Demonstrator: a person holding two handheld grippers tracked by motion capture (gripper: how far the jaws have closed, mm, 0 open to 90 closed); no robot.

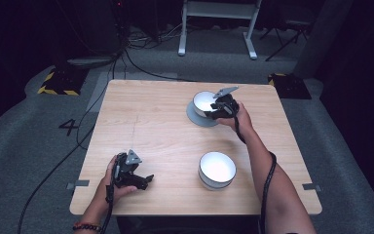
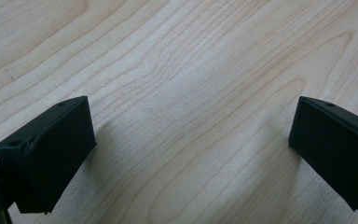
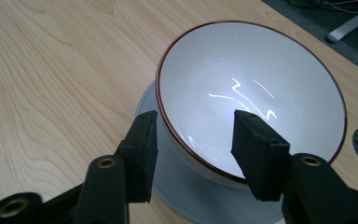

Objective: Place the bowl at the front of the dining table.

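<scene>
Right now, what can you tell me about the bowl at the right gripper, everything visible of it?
The bowl is white inside, glossy like glazed ceramic, with a thin dark reddish-brown rim, and it looks empty. It stands upright on a flat grey plate toward the far right of the wooden table. The right gripper straddles its near rim, one jaw outside the wall and one inside, with a gap still visible, so it is not clamped. A second white bowl sits apart, nearer the person.
</scene>
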